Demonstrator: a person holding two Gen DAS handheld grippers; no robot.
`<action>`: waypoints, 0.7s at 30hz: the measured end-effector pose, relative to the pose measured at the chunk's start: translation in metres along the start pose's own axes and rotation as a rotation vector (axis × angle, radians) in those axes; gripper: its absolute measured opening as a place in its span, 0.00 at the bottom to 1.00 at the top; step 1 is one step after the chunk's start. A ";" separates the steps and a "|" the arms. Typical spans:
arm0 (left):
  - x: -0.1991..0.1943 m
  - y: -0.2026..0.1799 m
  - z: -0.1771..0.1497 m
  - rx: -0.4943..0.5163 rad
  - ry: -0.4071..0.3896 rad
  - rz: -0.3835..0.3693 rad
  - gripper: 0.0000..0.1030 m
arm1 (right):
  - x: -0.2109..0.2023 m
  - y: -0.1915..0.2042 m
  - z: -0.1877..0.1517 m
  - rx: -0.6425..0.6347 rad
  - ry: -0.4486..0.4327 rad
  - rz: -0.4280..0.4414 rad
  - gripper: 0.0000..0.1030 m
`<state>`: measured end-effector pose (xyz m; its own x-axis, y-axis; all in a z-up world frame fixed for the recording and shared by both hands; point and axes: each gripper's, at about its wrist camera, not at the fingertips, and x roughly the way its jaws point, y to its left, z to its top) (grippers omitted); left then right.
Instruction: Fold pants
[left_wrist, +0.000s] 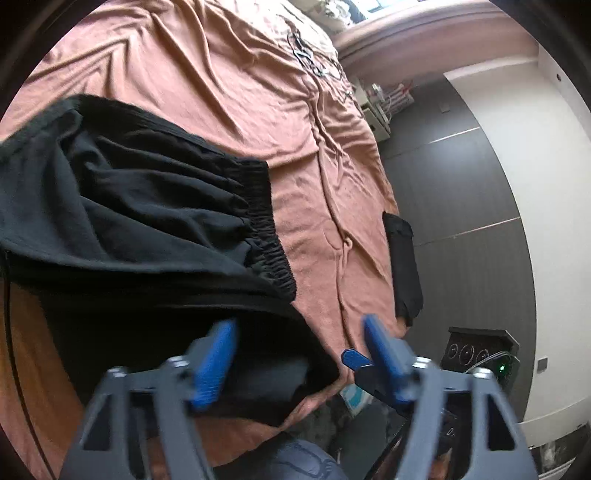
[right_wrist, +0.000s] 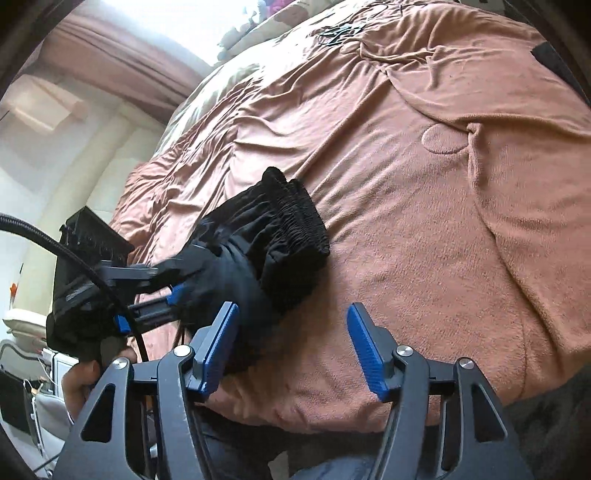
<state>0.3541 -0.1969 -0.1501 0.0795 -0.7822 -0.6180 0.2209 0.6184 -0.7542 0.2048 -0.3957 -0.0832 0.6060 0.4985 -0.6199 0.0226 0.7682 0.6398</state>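
Black pants (left_wrist: 140, 206), folded into a thick bundle, lie on a rumpled pink-brown blanket (left_wrist: 229, 81) spread over a bed; the gathered elastic waistband (left_wrist: 266, 229) faces the open stretch of blanket, and the lower folded layers run toward the bed's near edge. In the right wrist view the same pants (right_wrist: 273, 251) appear as a compact stack near the left side of the bed, waistband (right_wrist: 303, 218) uppermost in the picture. Left gripper (left_wrist: 299, 343): blue pads well apart, nothing pinched between them; the left pad (left_wrist: 214, 365) hangs over the dark lower fold of the pants, the right pad (left_wrist: 380, 354) over the blanket near the bed edge. The same left gripper (right_wrist: 173, 291) shows in the right wrist view, coming in from the left with its tips at the near end of the bundle; whether they touch the cloth cannot be told. Right gripper (right_wrist: 291, 343): blue pads apart and empty, poised over bare blanket just beside the near corner of the pants, its left pad (right_wrist: 218, 347) overlapping the edge of the cloth in the picture. A hand (right_wrist: 81, 380) grips the left tool's handle at lower left, a black cable (right_wrist: 74, 254) looping above it. Beside the bed: dark floor (left_wrist: 461, 192), white wall (left_wrist: 535, 147), a black item (left_wrist: 402, 258) hanging at the bed's side.
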 end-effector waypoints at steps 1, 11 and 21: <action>-0.005 0.001 -0.001 -0.002 -0.008 0.004 0.81 | 0.001 0.002 0.000 -0.007 0.003 0.001 0.60; -0.052 0.047 -0.005 -0.088 -0.098 0.093 0.94 | 0.032 0.028 0.004 -0.081 0.078 -0.031 0.64; -0.050 0.091 -0.002 -0.211 -0.107 0.106 0.95 | 0.062 0.043 0.014 -0.075 0.108 -0.054 0.68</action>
<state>0.3682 -0.1018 -0.1880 0.1963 -0.7091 -0.6772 -0.0008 0.6906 -0.7233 0.2545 -0.3368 -0.0880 0.5167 0.4926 -0.7003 -0.0086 0.8209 0.5710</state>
